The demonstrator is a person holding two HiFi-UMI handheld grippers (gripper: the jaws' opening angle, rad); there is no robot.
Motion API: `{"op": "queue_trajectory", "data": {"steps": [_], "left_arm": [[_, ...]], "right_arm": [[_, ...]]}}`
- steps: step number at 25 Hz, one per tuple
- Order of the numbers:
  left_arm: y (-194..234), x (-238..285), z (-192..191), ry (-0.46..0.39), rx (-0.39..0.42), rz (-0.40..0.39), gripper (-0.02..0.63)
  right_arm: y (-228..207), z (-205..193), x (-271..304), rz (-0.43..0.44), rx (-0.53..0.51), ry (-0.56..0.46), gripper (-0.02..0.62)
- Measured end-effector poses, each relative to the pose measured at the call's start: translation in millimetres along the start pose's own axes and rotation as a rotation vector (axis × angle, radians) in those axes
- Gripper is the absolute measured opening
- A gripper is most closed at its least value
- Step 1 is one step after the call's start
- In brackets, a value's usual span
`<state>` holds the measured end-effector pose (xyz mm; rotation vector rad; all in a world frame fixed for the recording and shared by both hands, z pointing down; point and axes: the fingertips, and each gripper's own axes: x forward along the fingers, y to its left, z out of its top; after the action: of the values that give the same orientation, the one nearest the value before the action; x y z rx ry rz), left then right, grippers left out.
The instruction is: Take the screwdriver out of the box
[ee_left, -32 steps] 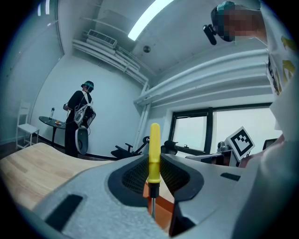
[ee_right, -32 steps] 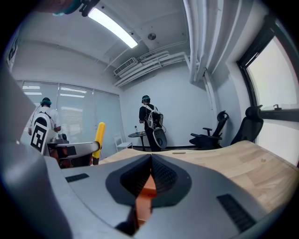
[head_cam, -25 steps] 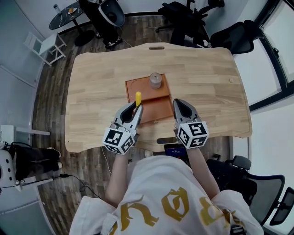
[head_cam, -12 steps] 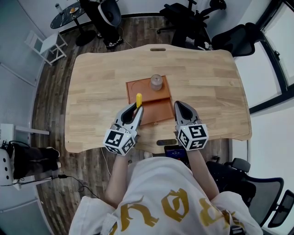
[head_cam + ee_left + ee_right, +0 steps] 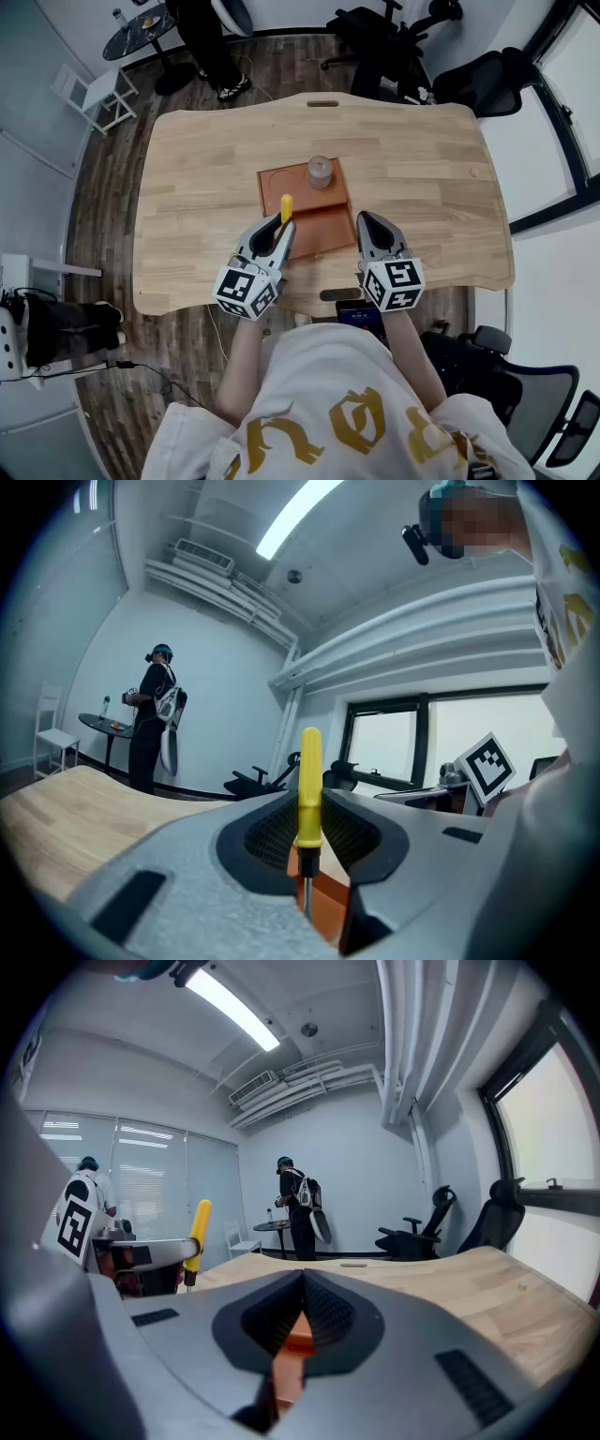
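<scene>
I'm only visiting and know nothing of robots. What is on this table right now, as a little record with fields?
Left claw: shut on the screwdriver, yellow handle up
Right claw: shut, empty
Box: brown, open, on the wooden table before both claws
In the box: a small grey round container

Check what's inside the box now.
A round jar sits in the far section of the box. The near-left corner is covered by the left hand-held gripper holding the screwdriver; its tip is hidden.
</scene>
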<state>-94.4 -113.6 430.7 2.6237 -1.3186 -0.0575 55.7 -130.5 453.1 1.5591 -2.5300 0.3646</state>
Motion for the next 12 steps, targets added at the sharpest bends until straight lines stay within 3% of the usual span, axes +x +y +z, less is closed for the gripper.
{"op": "queue_trajectory", "data": {"steps": [12], "left_arm": [[4.1,6.0,-7.5,0.02,-0.013,0.005,0.077]], "right_arm": [[-9.8,-5.8,3.0,-0.01,0.014,0.014,0.011]]}}
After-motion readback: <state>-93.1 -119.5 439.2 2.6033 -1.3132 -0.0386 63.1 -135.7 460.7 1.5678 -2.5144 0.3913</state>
